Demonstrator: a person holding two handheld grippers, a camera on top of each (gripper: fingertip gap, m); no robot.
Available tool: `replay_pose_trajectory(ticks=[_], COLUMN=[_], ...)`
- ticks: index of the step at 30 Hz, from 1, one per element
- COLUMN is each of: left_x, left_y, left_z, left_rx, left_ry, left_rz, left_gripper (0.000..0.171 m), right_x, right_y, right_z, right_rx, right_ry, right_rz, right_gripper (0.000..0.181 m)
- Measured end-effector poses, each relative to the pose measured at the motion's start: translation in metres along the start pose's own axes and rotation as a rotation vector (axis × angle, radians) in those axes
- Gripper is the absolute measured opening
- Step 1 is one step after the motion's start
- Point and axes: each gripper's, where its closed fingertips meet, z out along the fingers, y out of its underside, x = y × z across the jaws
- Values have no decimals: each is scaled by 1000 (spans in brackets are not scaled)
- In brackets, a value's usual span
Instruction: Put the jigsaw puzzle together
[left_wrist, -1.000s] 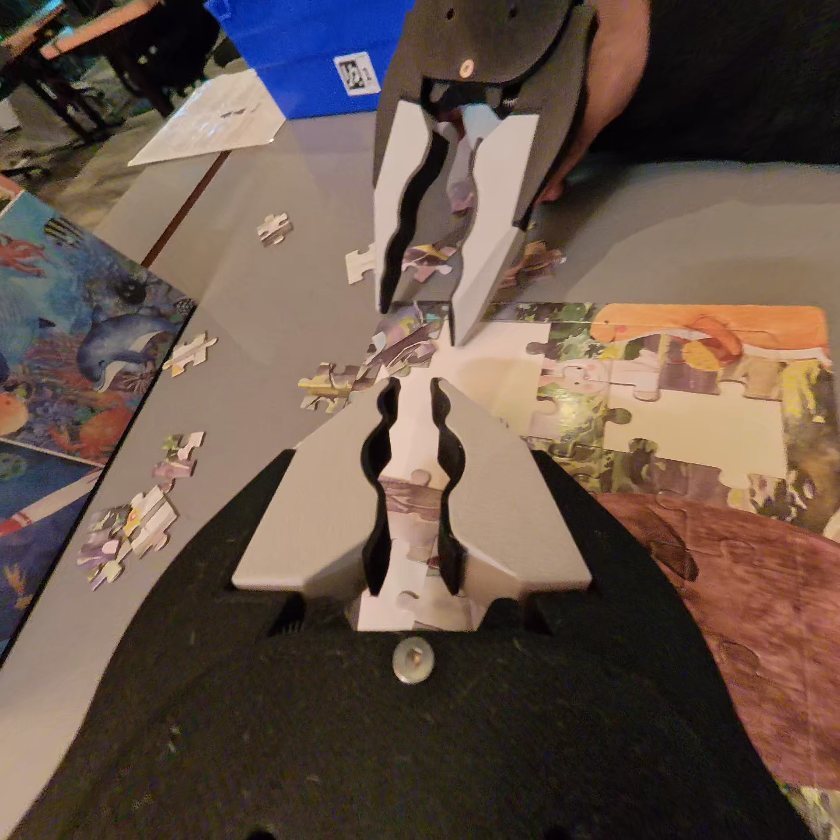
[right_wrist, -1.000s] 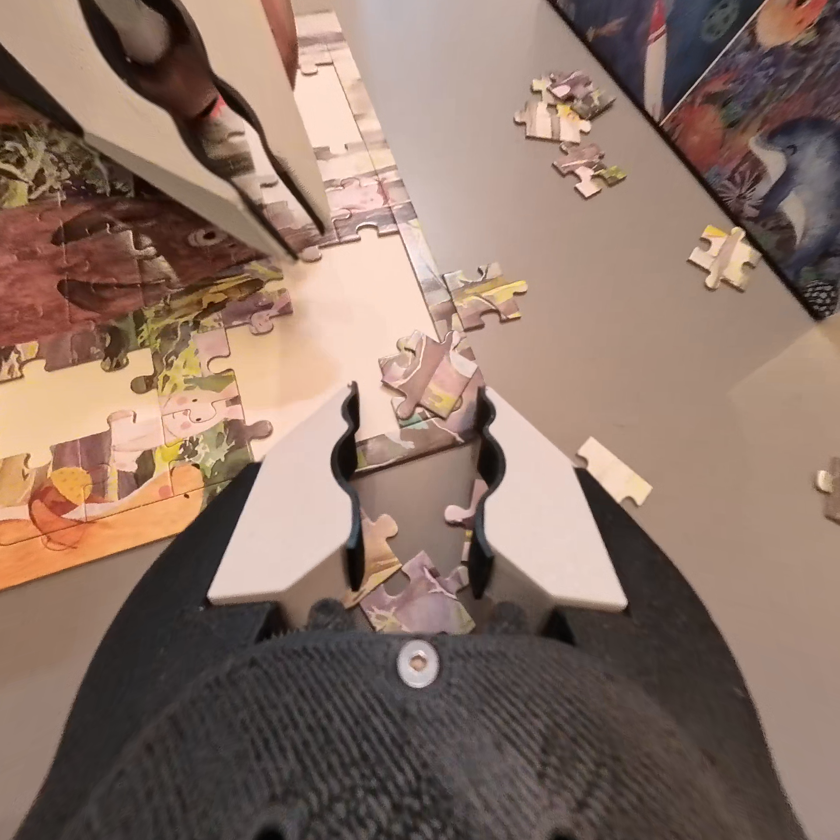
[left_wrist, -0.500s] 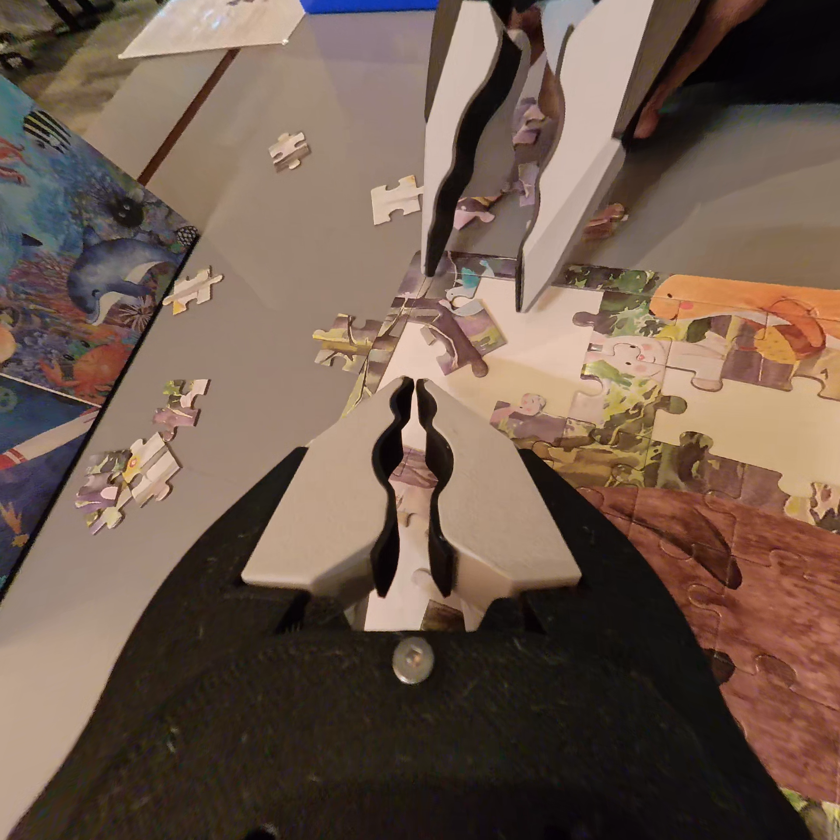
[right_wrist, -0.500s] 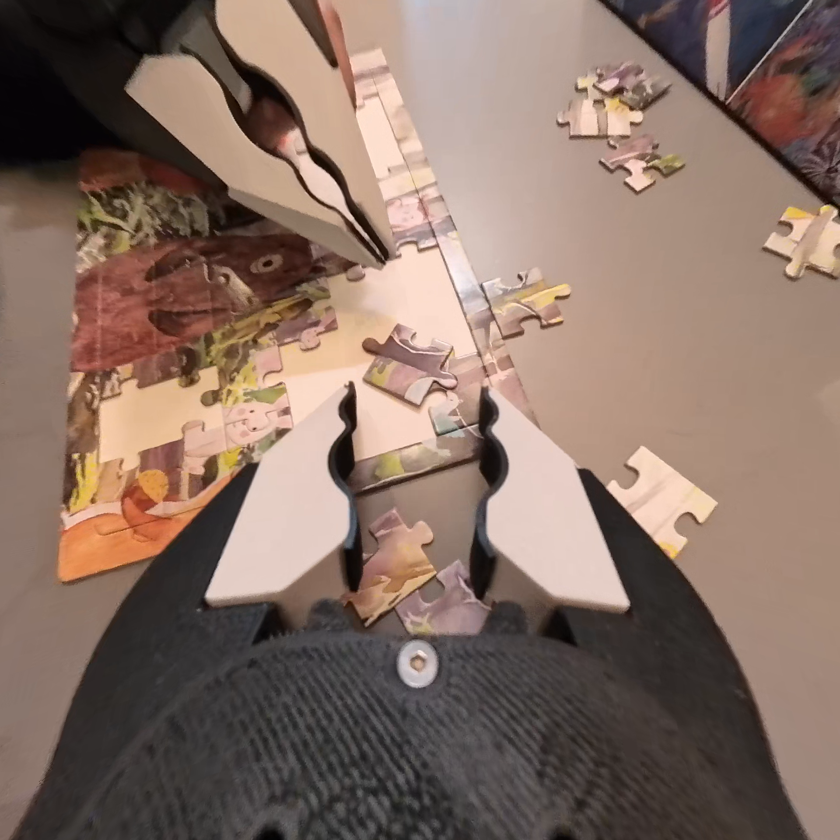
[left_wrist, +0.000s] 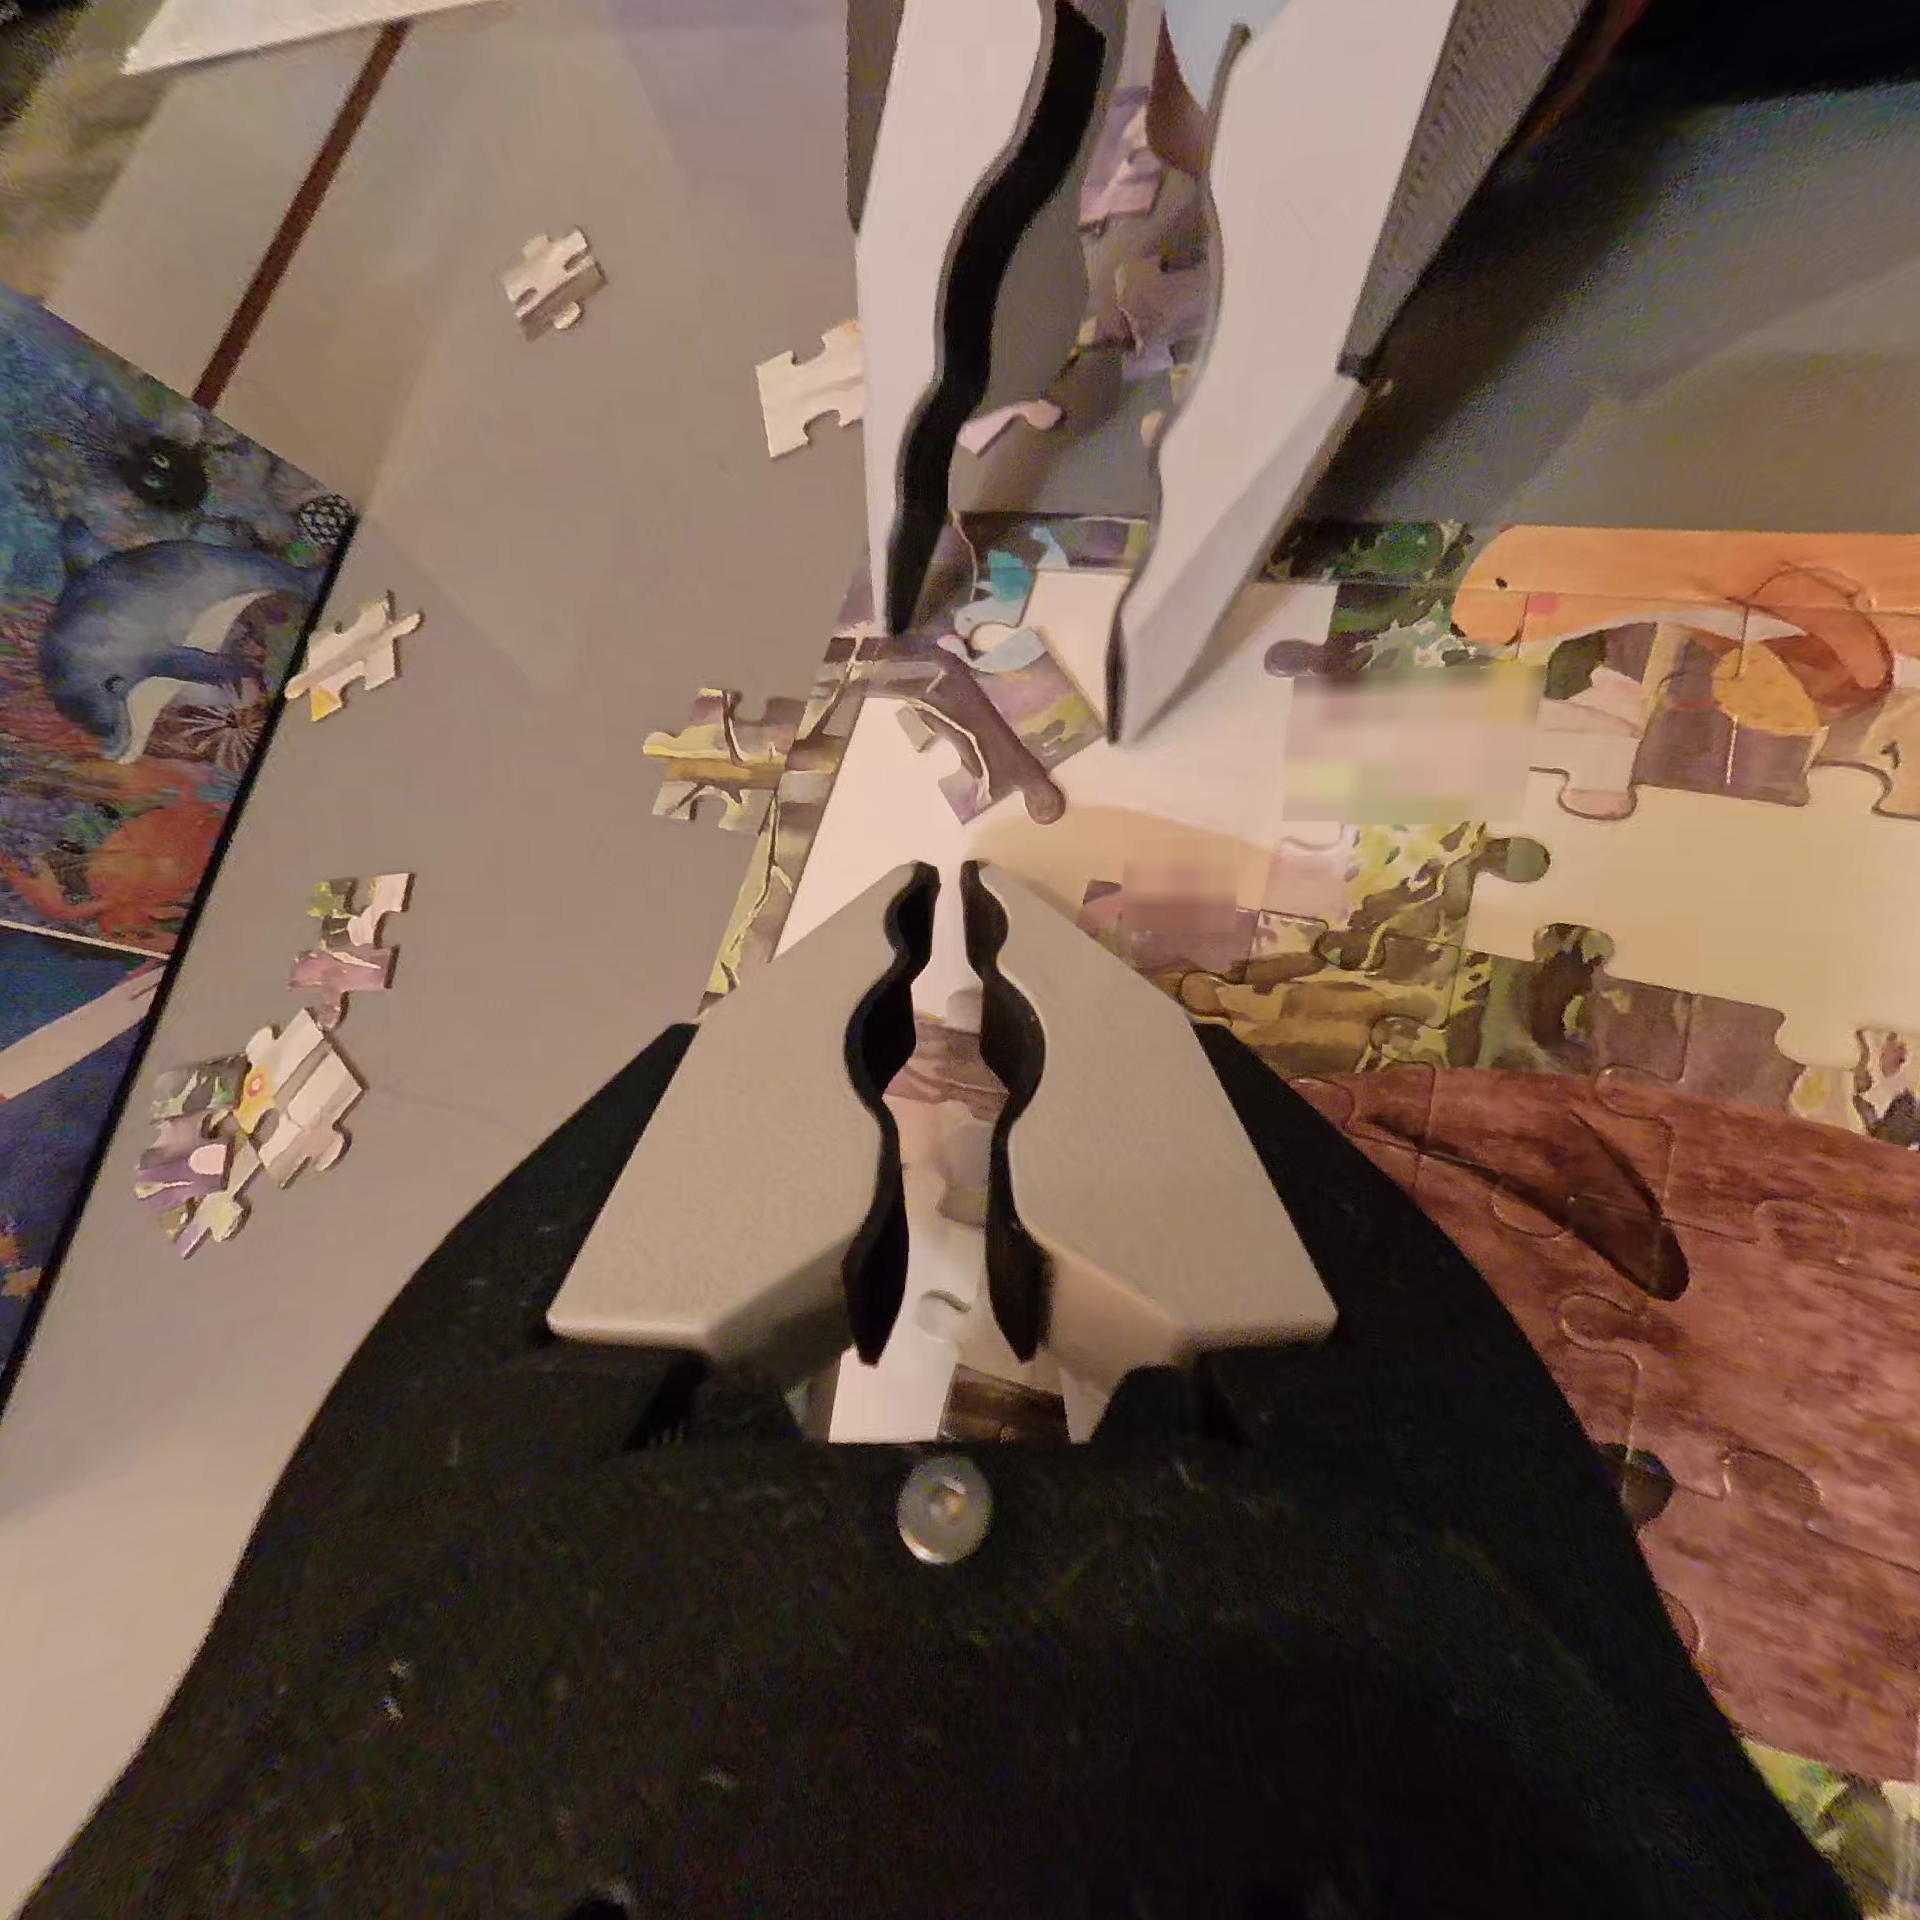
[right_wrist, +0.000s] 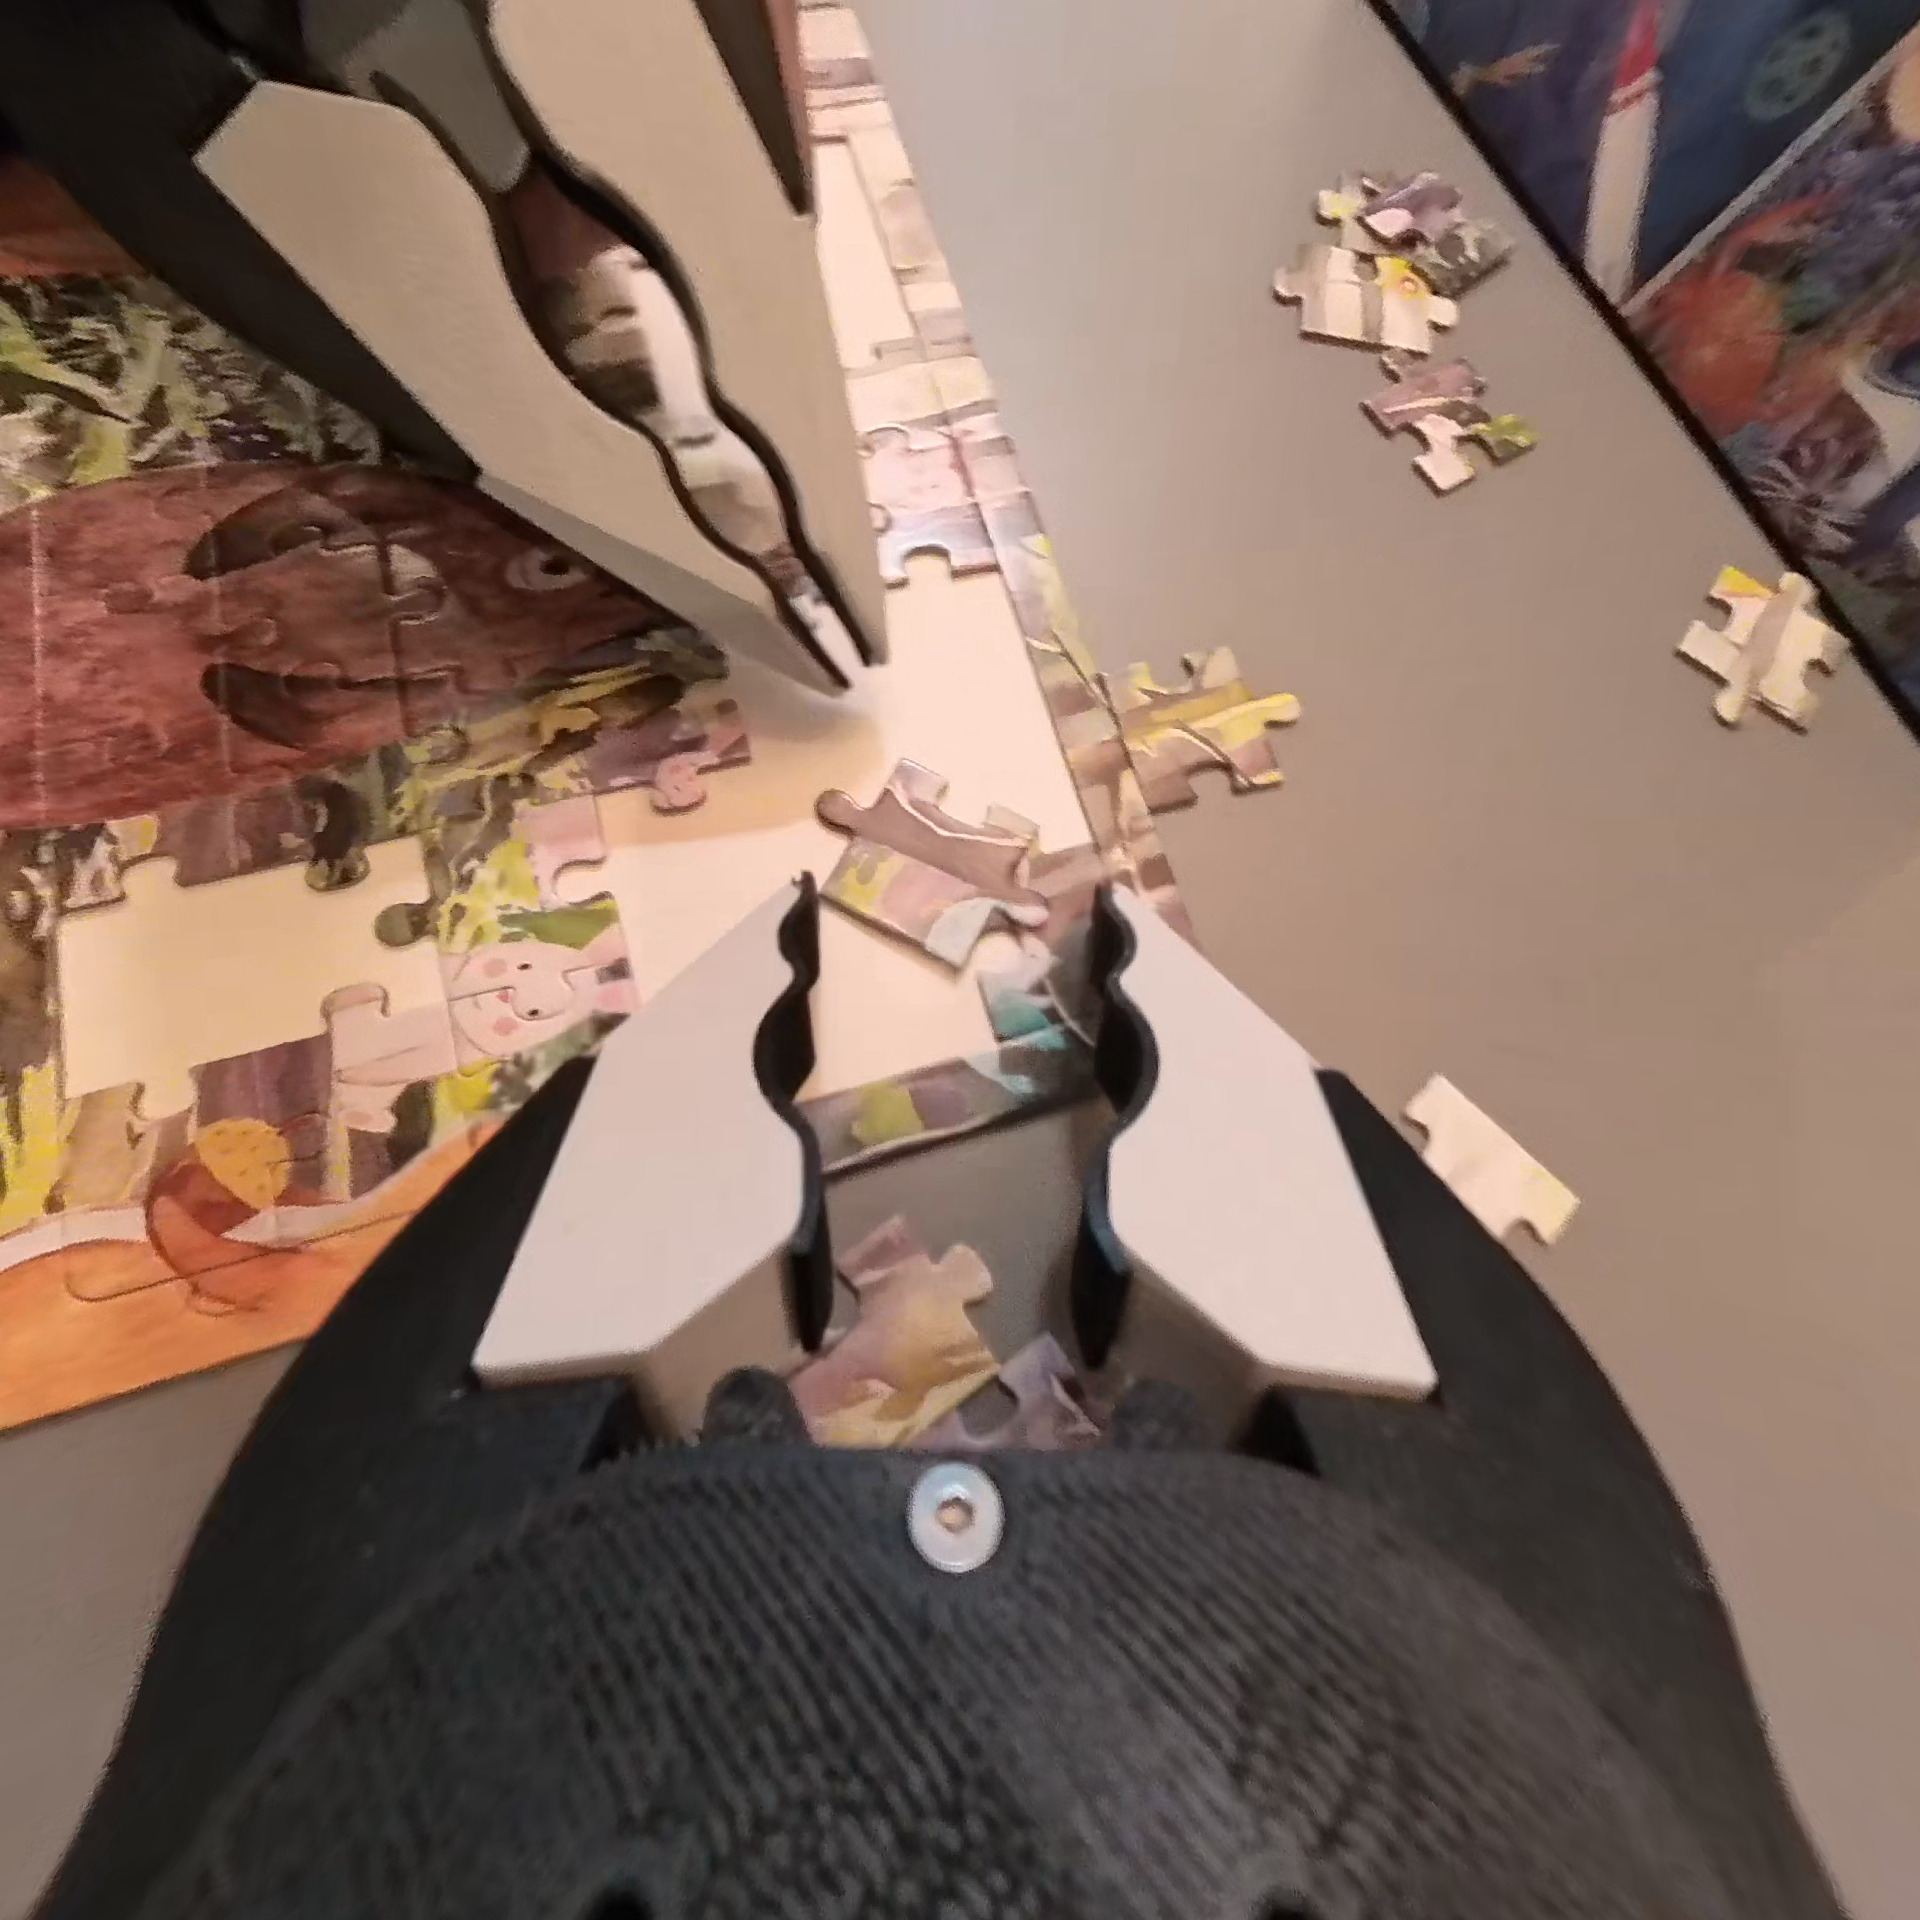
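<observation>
The partly built jigsaw puzzle lies flat on the grey table, with a brown animal, an orange strip and bare white gaps. It also shows in the right wrist view. A loose purple-grey piece lies tilted on the bare white corner area and also shows in the right wrist view. My right gripper is open and empty, its tips just short of this piece, one on each side. It also shows in the left wrist view. My left gripper is shut to a narrow slit, empty, facing the piece from the opposite side.
Loose pieces lie on the grey table: one against the puzzle's edge, a face-down white one, a cluster, and some under my right gripper. A colourful ocean picture lies along the table's side. About 5 cm separates my left fingertips from my right. It is some 10 cm from my left tips to the partly built jigsaw puzzle. It turns up in the right wrist view as well.
My left gripper has closed from open to nearly shut. The loose piece has slid from the corner onto the white area. My right gripper has come forward to it, still open.
</observation>
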Motion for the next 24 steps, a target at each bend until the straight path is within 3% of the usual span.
replay_pose_trajectory(ticks=[4,8,15,20,24], left_x=[2,4,3,4,4], left_y=[4,6,6,6,7], left_z=[2,4,4,4,4], left_rx=[-28,-44,-44,-48,-49], left_ry=[1,-7,4,0,-1], left_rz=[20,44,25,34,38], left_gripper=[5,4,4,3,2], right_x=[19,13,6,11,11], right_y=[3,-8,-3,-1,0], right_z=[-9,-10,6,5,3], right_rx=[6,71,14,9,14], right_ry=[89,39,-4,30,12], right_rz=[26,59,107,93,104], right_gripper=[45,49,53,30,29])
